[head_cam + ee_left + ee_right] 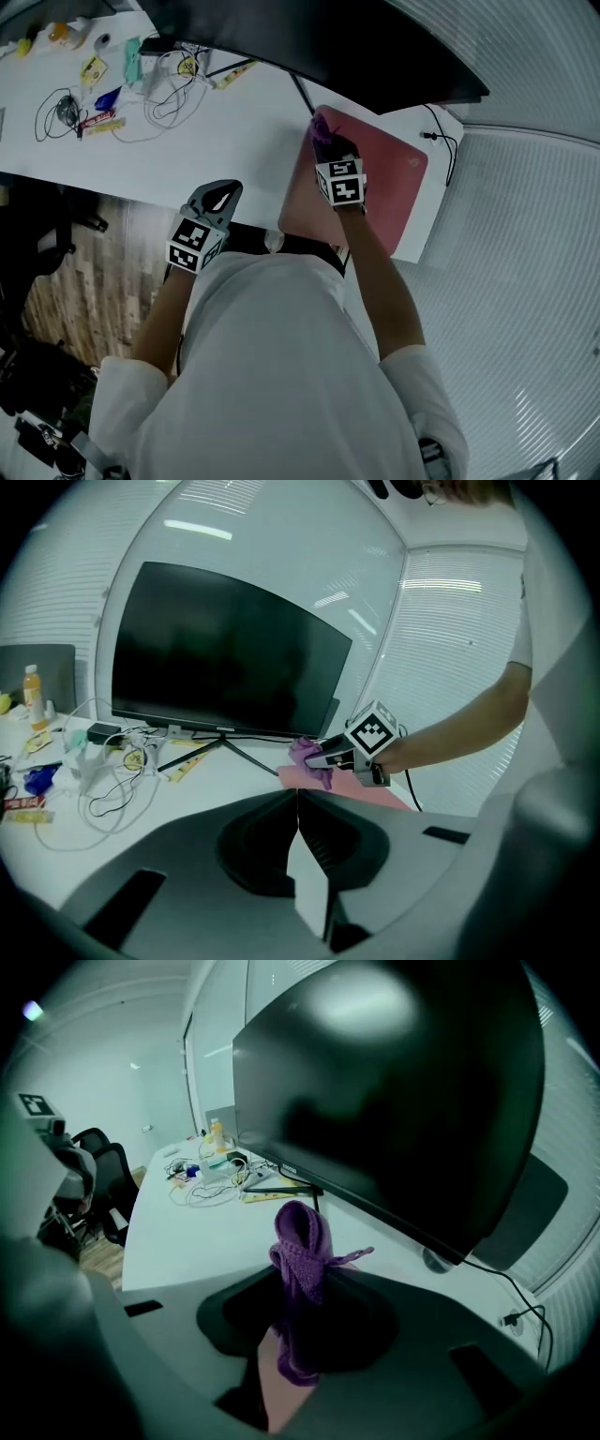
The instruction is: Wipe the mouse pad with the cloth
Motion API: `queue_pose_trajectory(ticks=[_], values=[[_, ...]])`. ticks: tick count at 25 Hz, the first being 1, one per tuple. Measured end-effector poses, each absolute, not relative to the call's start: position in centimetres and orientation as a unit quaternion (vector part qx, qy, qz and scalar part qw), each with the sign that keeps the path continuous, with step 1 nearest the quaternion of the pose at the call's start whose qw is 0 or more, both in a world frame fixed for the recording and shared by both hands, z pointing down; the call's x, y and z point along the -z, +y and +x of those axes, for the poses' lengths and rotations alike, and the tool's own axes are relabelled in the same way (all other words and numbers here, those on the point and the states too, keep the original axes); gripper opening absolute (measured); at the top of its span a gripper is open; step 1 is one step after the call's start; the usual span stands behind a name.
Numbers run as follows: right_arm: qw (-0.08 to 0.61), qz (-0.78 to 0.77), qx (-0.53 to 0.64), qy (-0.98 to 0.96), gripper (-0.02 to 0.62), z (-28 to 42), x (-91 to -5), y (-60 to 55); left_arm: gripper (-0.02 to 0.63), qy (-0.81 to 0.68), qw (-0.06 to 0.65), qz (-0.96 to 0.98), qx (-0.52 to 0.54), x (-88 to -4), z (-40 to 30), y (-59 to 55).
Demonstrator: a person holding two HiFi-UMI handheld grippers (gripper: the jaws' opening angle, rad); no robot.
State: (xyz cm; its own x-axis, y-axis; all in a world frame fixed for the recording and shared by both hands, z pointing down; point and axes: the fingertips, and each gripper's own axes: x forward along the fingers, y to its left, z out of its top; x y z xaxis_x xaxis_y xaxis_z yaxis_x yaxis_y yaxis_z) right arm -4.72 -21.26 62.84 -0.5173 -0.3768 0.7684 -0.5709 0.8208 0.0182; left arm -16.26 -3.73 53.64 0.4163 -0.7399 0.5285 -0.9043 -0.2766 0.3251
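Note:
A pink mouse pad [389, 192] lies at the right end of the white desk [225, 131], under the monitor's edge. My right gripper [328, 141] is shut on a purple knitted cloth [302, 1251] and holds it over the pad's far left corner. The cloth [322, 127] bunches between the jaws and hangs down toward the pad [274, 1387]. My left gripper [217, 199] is shut on nothing at the desk's near edge, left of the pad. In the left gripper view the right gripper [323, 758], the cloth [309, 758] and the pad [370, 792] lie ahead.
A large dark monitor [309, 42] on a thin stand [225, 747] overhangs the back of the desk. Loose cables [169, 94], packets and small items clutter the far left. A black cable [448, 150] runs by the pad's right edge. A bottle [33, 694] stands far left.

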Motion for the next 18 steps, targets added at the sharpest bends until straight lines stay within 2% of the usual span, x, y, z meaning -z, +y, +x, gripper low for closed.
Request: queue_pose_trajectory(ticks=[6,18], values=[[0.359,0.298,-0.128,-0.875,0.121,-0.8,-57.5,-18.9,0.018,-0.487,0.278,0.817,-0.133,-52.3,-12.4,-5.7],[0.312,0.322,-0.163,-0.879,0.121,6.4,-53.7,-13.3,0.018,-0.504,0.269,0.814,-0.104,-49.4,-7.5,-3.0]])
